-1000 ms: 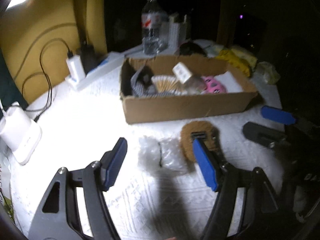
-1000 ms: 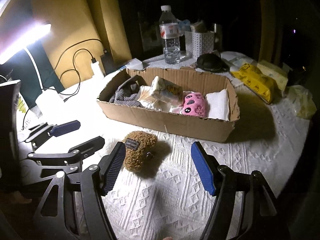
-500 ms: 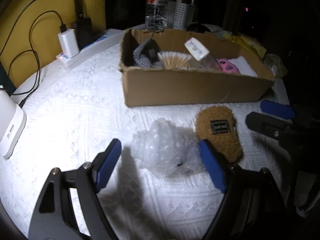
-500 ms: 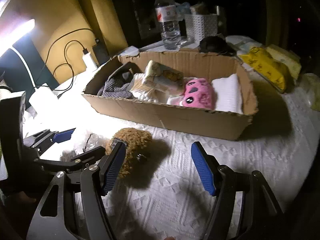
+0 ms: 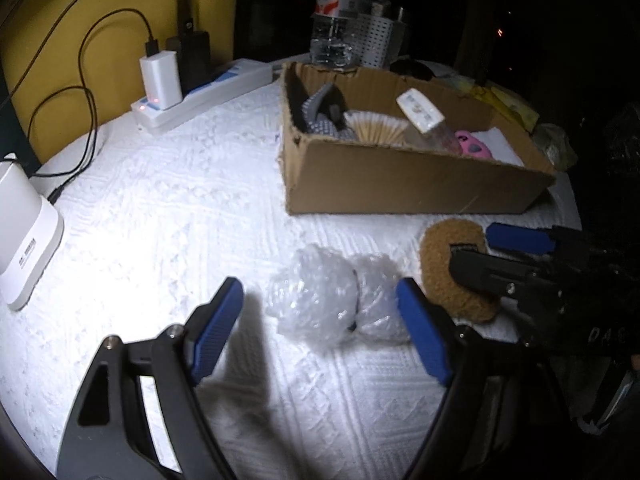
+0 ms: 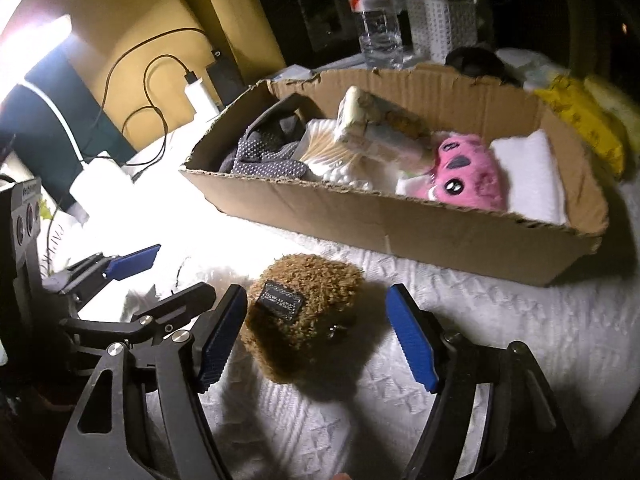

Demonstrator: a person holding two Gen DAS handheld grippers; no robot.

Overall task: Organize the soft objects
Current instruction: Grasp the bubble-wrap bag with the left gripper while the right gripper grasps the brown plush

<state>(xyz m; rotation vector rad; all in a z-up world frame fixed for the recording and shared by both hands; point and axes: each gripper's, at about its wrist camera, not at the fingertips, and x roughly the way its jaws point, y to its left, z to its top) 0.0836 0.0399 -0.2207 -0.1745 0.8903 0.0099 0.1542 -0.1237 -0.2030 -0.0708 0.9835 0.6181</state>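
A brown fuzzy pouch point(image 6: 304, 312) with a black label lies on the white quilted tabletop point(image 6: 500, 320), between the open jaws of my right gripper point(image 6: 316, 340). It also shows in the left wrist view point(image 5: 444, 268). A crumpled clear bubble-wrap bundle point(image 5: 332, 300) lies just ahead of my left gripper point(image 5: 320, 328), which is open and empty. A cardboard box point(image 6: 400, 224) behind holds a grey dotted cloth point(image 6: 264, 156), a pink plush point(image 6: 468, 172), a white folded cloth point(image 6: 528, 172) and packets.
A water bottle point(image 5: 336, 20) and white perforated holder point(image 6: 444, 20) stand behind the box. A power strip with chargers and cables point(image 5: 192, 92) lies at far left, a white device point(image 5: 24, 232) at left. Yellow packets point(image 6: 580, 116) lie right of the box.
Both grippers moved forward and lower. The right gripper's jaws now flank the brown pouch; the left gripper has closed in on the bubble wrap. Both stay open.
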